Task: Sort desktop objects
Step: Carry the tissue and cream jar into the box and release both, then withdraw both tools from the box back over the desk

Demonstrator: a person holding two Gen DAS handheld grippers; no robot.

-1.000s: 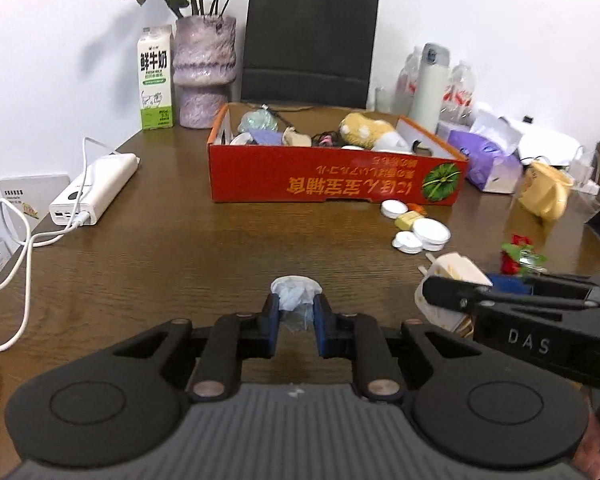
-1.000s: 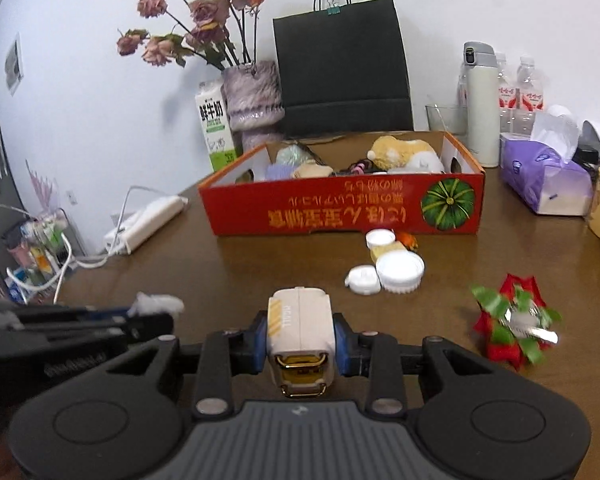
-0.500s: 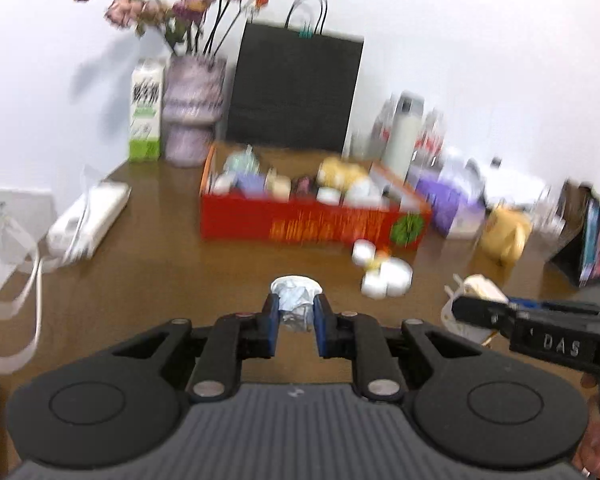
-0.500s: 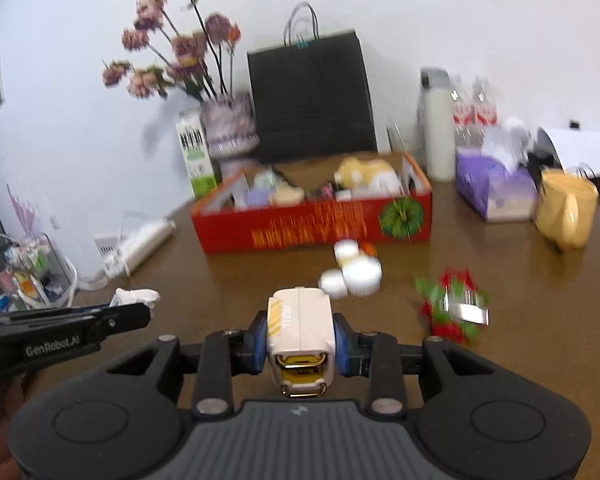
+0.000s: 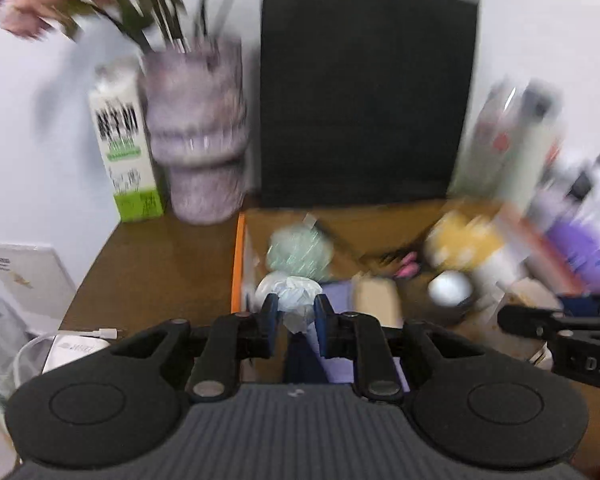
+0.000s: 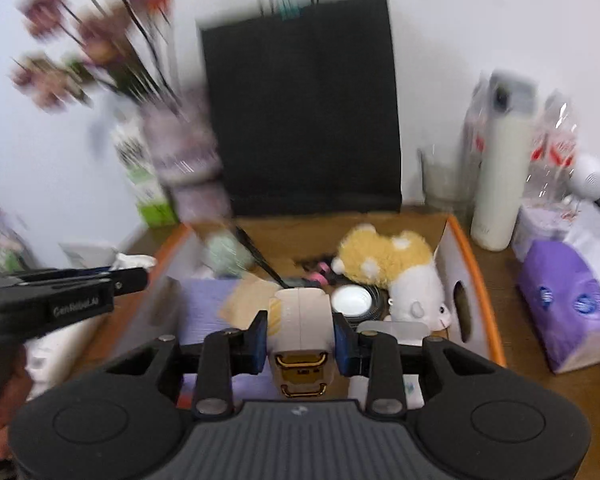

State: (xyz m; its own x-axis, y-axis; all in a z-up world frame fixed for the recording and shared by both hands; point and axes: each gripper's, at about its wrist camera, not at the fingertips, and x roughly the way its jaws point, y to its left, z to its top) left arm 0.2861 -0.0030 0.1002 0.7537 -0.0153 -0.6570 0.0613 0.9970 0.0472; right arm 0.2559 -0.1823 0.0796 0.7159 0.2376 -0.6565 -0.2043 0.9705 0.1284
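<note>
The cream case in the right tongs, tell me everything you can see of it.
The small cream plastic case with rounded corners has a faint yellow print on its left side and shiny gold metal clasps at its near end. It sits lengthwise between the blue pads of the right tongs, held above the red cardboard box.

Black paper bag (image 6: pixel 300 108) behind; vase (image 5: pixel 198 136), milk carton (image 5: pixel 126 148) left; thermos (image 6: pixel 500 176) right.

Both grippers now hang over the open orange-rimmed cardboard box (image 6: pixel 482 276) — a second ago they were short of it, above bare brown tabletop. The left gripper (image 5: pixel 296 314) is opening its jaws around the crumpled white tissue wad (image 5: pixel 296 300).
</note>
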